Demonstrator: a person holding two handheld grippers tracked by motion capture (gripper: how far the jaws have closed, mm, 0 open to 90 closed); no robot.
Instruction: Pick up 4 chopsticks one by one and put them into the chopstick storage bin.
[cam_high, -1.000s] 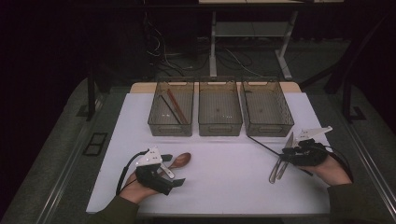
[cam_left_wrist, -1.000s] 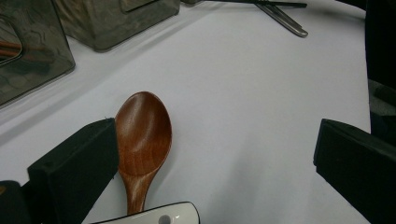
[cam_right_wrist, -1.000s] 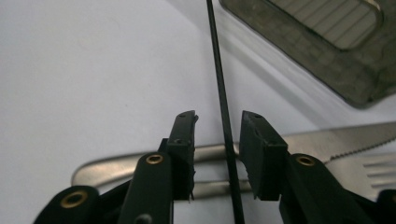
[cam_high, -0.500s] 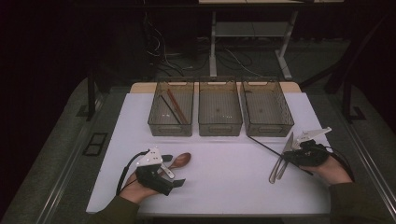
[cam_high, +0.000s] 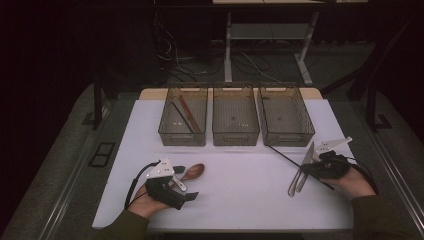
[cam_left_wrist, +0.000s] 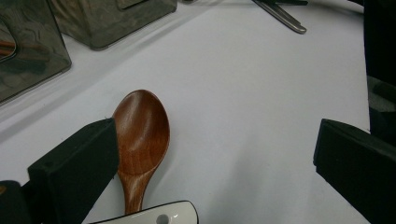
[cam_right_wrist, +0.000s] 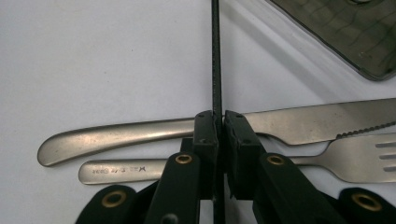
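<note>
My right gripper (cam_right_wrist: 220, 119) is shut on a thin black chopstick (cam_right_wrist: 215, 56); its jaws have just been closing on it. The stick crosses over a steel knife (cam_right_wrist: 303, 123) and a fork (cam_right_wrist: 364, 158) lying side by side on the white table. In the high view the right gripper (cam_high: 312, 170) sits at the right, and the chopstick (cam_high: 285, 155) runs off toward the right bin. My left gripper (cam_left_wrist: 215, 140) stands wide open with nothing between its jaws. A wooden spoon (cam_left_wrist: 140, 135) lies against its left jaw. In the high view the left gripper (cam_high: 184, 189) rests at front left beside the spoon (cam_high: 194, 172).
Three clear bins stand in a row at the back: the left bin (cam_high: 182, 137) holds a brown and a black stick, and the middle bin (cam_high: 235, 137) and right bin (cam_high: 287, 139) look empty. A white rounded piece (cam_left_wrist: 154, 215) pokes in under the spoon's handle. The table's front edge is close to both hands.
</note>
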